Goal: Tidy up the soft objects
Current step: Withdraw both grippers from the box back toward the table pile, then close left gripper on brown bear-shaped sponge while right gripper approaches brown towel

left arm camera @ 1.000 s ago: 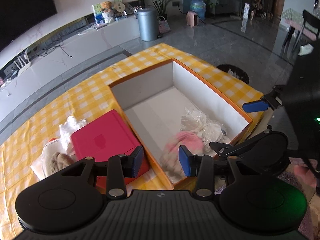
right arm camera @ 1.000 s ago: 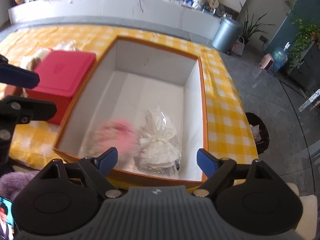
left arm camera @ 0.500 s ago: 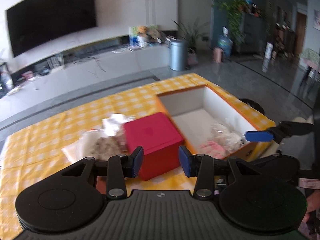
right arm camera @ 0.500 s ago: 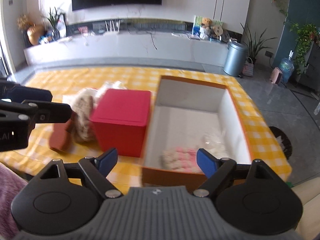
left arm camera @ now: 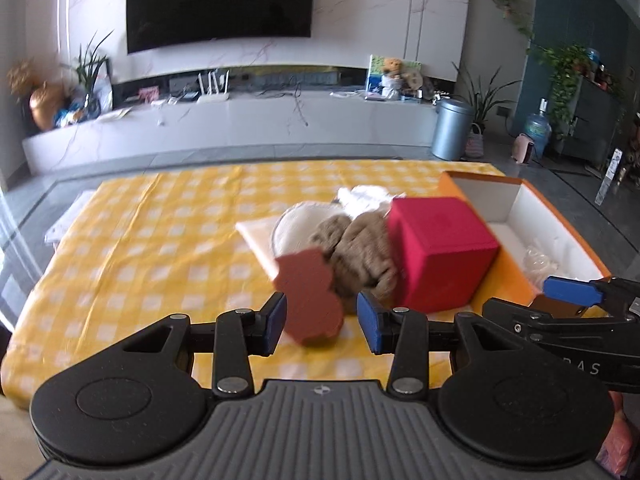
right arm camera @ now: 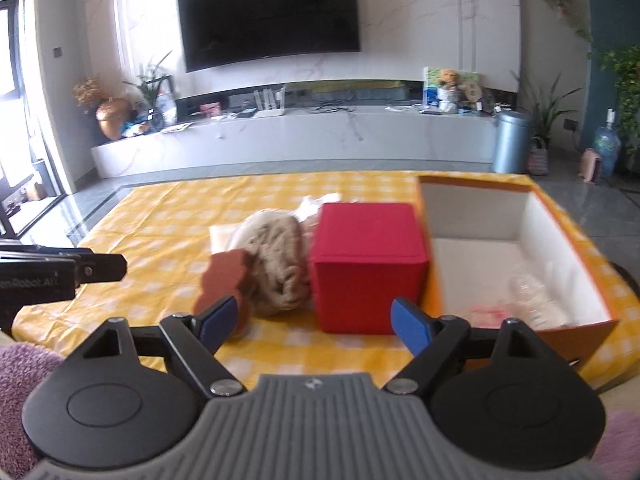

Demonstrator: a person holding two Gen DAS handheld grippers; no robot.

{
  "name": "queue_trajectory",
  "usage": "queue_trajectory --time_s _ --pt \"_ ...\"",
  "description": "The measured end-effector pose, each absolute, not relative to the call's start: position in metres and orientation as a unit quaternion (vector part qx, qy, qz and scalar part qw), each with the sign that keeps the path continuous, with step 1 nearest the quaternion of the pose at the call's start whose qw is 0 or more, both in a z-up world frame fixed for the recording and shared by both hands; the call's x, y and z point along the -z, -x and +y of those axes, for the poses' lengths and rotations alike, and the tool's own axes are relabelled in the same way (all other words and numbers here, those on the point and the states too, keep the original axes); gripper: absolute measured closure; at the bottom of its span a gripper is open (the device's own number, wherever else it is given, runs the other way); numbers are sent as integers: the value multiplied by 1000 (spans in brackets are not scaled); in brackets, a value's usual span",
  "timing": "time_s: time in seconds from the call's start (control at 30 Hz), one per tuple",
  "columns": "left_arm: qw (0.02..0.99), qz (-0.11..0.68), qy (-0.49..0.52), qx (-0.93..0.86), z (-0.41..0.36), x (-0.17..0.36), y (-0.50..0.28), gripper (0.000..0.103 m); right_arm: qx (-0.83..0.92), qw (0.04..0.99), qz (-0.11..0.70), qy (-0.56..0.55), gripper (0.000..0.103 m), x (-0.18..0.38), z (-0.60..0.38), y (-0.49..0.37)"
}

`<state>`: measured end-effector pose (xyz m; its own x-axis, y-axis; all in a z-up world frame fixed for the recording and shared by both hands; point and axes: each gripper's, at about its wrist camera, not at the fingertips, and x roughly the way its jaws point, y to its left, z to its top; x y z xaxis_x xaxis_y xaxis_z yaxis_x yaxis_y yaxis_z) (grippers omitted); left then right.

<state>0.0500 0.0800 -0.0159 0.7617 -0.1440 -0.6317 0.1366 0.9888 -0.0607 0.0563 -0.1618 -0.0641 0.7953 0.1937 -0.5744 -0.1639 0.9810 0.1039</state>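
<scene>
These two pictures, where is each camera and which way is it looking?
Left wrist view: sits on the left tool, looking across the checked table at a brown bear-shaped piece; the right tool shows at right.
Right wrist view: sits on the right tool, facing the red box; a purple sleeve shows.
Shared: red box, knitted bundle, orange box, television.

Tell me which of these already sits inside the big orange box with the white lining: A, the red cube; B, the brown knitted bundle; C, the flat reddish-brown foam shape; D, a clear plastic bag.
D: a crinkled clear plastic bag lies on the white floor of the orange box, while the red cube, brown knitted bundle and foam shape sit outside it on the yellow checked cloth.
</scene>
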Motion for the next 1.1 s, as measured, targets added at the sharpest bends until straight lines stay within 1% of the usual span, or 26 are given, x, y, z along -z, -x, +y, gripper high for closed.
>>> queue_trajectory --time_s 0.03,0.07,0.1,0.2,0.23,0.27,0.3,0.37,0.63,0.8,1.1 --pt "937 340 7 75 83 20 -50 51 -101 945 309 -25 26 68 -158 -58" --pt "936 343 8 75 85 25 -50 46 -107 944 312 -24 29 72 -154 -59" --pt "935 347 9 75 89 30 -49 44 -112 942 315 -21 33 75 -150 -61" --pt "932 352 14 84 96 40 -49 34 -124 939 322 -2 37 85 -138 -67" --pt "932 353 15 87 96 43 -51 28 -128 937 324 5 38 89 -135 -70" --pt "931 354 14 90 96 46 -53 23 -131 936 327 10 40 92 -132 -73" --pt "931 354 14 92 98 51 -56 22 -133 935 330 16 44 96 -129 -75" --pt "929 358 14 96 97 57 -63 17 -140 931 335 31 48 102 -124 -84" --pt "911 399 27 100 89 85 -108 14 -143 923 352 64 51 131 -116 -123" --pt "897 431 38 93 80 108 -131 14 -150 918 364 54 51 147 -116 -144" --pt "889 451 57 51 84 126 -148 13 -163 910 381 30 51 171 -118 -163"
